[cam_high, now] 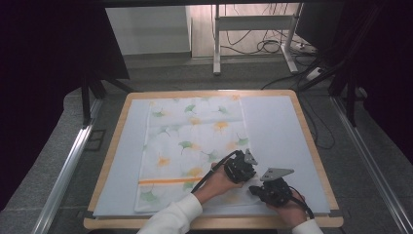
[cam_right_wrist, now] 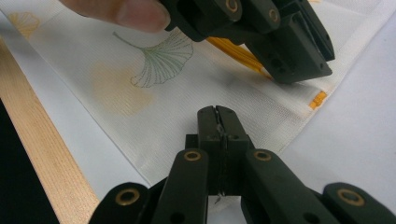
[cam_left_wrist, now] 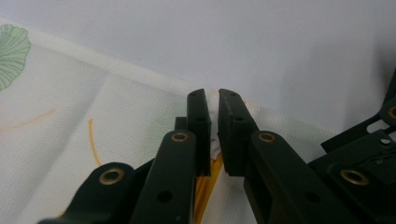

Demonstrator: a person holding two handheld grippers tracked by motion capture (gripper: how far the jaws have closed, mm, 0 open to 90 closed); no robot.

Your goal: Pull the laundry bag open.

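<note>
A white cloth printed with green and orange ginkgo leaves lies flat on a pale sheet covering the wooden table. An orange stripe crosses its near end. My left gripper sits at the cloth's right edge by that stripe. In the left gripper view its jaws are shut on a small fold of the cloth. My right gripper is just nearer, by the cloth's near right corner. Its jaws are pressed together on the cloth's hem, with the left gripper close ahead.
The table's wooden rim runs along the near side. Metal rails flank the table on both sides. Behind it stand white desk legs and loose cables on the floor.
</note>
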